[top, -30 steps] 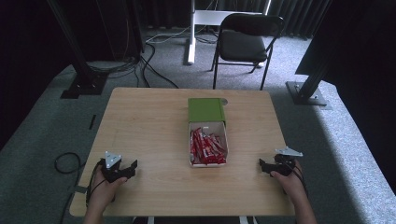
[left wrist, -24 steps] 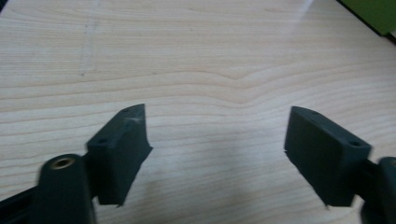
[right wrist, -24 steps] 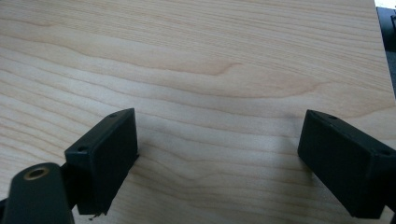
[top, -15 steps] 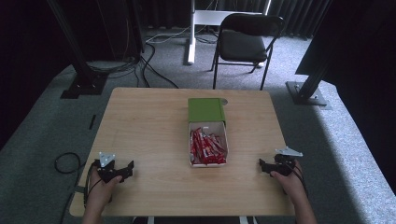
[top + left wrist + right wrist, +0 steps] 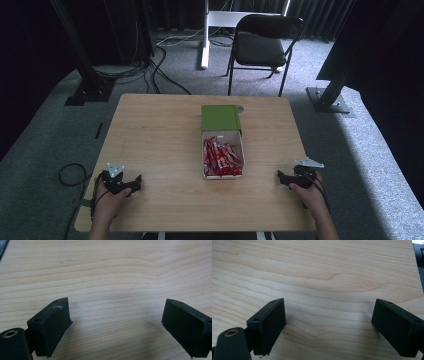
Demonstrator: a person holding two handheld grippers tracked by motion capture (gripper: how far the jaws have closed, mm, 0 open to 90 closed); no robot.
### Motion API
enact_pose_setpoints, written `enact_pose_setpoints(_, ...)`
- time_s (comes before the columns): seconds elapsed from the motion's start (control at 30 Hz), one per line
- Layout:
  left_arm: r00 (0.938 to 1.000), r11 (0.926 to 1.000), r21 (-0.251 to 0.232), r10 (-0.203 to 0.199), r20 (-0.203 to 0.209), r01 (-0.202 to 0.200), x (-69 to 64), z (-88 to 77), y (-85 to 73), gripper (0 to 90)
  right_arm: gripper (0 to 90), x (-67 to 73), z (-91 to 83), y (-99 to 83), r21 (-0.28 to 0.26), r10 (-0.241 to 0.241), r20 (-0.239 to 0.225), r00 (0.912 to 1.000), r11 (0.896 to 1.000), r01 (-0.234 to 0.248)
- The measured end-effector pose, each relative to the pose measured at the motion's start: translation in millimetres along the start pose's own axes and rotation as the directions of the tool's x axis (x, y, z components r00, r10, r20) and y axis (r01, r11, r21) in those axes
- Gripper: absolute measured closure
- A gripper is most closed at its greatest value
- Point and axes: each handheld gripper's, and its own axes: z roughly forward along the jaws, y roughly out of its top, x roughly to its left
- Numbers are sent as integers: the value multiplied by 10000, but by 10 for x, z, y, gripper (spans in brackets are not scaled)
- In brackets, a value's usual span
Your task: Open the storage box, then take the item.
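Observation:
A white open box [image 5: 204, 150] holding several red packets [image 5: 222, 159] lies at the table's middle, with its green sleeve [image 5: 220, 118] pushed to the far end. My left gripper [image 5: 136, 182] rests near the front left corner, well apart from the box. Its jaws have just been opening and now stand open [image 5: 115, 305] over bare wood with nothing between them. Near the front right edge, my right gripper [image 5: 281, 178] points at the box from a distance. It is open [image 5: 328, 302] too and holds nothing.
The wooden table [image 5: 160, 130] has bare surface on both sides of the box. A black folding chair [image 5: 260, 47] stands beyond the far edge. Dark stand feet [image 5: 90, 92] and cables lie on the grey carpet to the left.
My left gripper has shifted a little to the left along the table's front. The right gripper and the box have kept still.

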Motion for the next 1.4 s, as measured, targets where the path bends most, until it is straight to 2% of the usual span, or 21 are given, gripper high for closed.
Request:
enact_pose_setpoints(0.07,9998,9993,349,156,95,-159,-13,14,-2,92,113,2,0,0,0,22,11,10000,10000,-22)
enact_pose_setpoints(0.13,9998,9993,349,156,95,-159,-13,14,-2,92,113,2,0,0,-1,20,11,10000,10000,-20)
enact_pose_setpoints(0.17,9999,9992,391,5,131,-10,-13,25,7,92,113,3,0,0,-2,24,18,10000,10000,-24)
enact_pose_setpoints(0.27,10000,9992,389,-53,55,51,-14,31,11,90,113,4,-1,-1,-5,32,34,10000,10000,-32)
enact_pose_setpoints(0.33,9992,9981,539,-295,-277,310,-21,50,20,55,112,5,-1,-1,-5,34,26,10000,10000,-33)
enact_pose_setpoints(0.37,9986,9971,615,-418,-335,438,-17,57,25,11,112,5,-1,-1,-4,28,19,10000,10000,-28)
enact_pose_setpoints(0.47,9978,9967,610,-507,-421,533,-20,68,35,7,112,5,-1,-1,3,22,16,10000,10000,-22)
enact_pose_setpoints(0.77,9971,9964,585,-589,-479,616,-19,78,42,7,113,36,-3,-2,1,-526,-537,9972,9986,526)
enact_pose_setpoints(1.1,9971,9964,590,-588,-479,615,-19,78,42,7,113,77,-9,-7,13,-285,-310,9991,9996,286)
enact_pose_setpoints(1.27,9971,9963,595,-587,-479,615,-19,78,42,7,114,78,-17,6,6,185,-319,9993,9998,-185)
enact_pose_setpoints(1.4,9971,9963,593,-589,-479,617,-19,78,42,7,114,81,-33,26,48,298,-132,9995,9995,-297)
